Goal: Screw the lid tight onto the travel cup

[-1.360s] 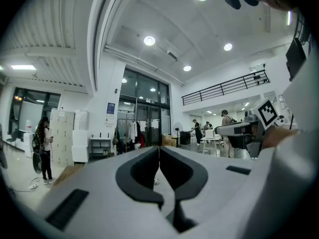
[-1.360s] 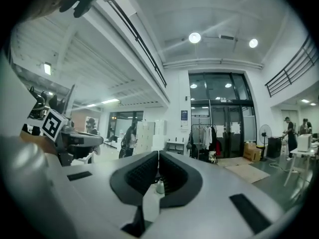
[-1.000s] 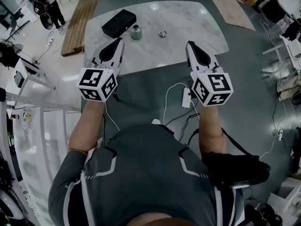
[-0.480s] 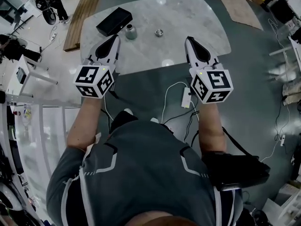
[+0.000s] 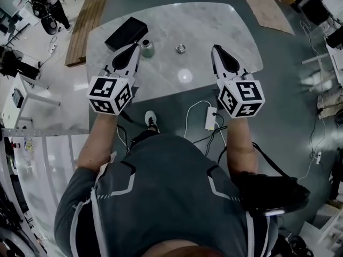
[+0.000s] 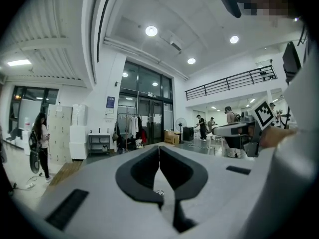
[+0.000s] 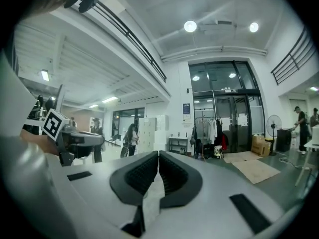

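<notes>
The travel cup (image 5: pixel 146 48), a small grey-green metal cylinder, stands upright on the marble table (image 5: pixel 214 25) at its left side. Its round metal lid (image 5: pixel 181 49) lies apart to the right of it. My left gripper (image 5: pixel 137 45) is shut and empty, with its tips just left of the cup. My right gripper (image 5: pixel 215 48) is also shut and empty, right of the lid. Both point level over the table's near half. In the left gripper view the jaws (image 6: pixel 159 147) meet with nothing between them. The right gripper view (image 7: pixel 158 153) shows the same. Neither gripper view shows the cup or the lid.
A black box (image 5: pixel 126 33) lies on the table's far left, behind the cup. A wooden pallet (image 5: pixel 86 28) sits on the floor to the left. Cables and a power strip (image 5: pixel 210 118) lie on the floor under the near edge. People stand far off in the hall.
The person has stepped toward the table. Both grippers have moved forward from in front of the near edge to over the tabletop, and the left one is now beside the cup.
</notes>
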### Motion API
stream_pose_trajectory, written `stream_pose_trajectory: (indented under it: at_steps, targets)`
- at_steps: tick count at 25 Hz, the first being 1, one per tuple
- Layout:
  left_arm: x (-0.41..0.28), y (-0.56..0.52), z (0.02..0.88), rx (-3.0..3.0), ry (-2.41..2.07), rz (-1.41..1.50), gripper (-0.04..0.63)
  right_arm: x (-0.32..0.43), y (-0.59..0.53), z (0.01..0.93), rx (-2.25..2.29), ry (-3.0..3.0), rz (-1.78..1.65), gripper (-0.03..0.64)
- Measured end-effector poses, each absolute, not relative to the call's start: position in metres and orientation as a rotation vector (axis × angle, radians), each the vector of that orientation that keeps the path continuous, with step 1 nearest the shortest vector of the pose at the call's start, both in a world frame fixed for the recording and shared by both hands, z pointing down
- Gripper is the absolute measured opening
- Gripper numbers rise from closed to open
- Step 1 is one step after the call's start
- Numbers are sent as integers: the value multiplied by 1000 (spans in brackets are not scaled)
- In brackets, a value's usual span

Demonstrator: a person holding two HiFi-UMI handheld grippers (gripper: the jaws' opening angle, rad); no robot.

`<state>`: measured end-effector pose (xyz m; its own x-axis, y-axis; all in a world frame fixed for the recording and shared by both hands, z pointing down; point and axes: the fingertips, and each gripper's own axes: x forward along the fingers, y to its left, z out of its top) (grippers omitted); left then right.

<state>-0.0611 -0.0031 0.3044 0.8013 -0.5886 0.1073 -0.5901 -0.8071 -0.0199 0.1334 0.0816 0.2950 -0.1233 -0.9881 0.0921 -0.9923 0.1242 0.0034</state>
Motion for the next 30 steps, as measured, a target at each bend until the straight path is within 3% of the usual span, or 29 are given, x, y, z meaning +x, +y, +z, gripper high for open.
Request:
stream_pose_trajectory:
  at_steps: [18, 22, 27, 28, 30]
  targets:
    - [-73, -169, 310, 3000, -773, 89, 16, 132, -67, 307, 2140, -2088, 179, 31]
    - [-76, -185, 321, 2980, -768, 94, 47, 135, -84, 314, 2134, -2064, 189, 32]
    - [-66, -193, 336, 2982, -781, 150, 154, 142, -103, 324, 2086, -2115, 199, 40]
    - [-63, -193, 339, 2986, -789, 166, 169, 145, -106, 328, 2066, -2129, 203, 58]
    - [-57, -194, 343, 2983, -809, 190, 206, 152, -113, 334, 2025, -2161, 223, 179]
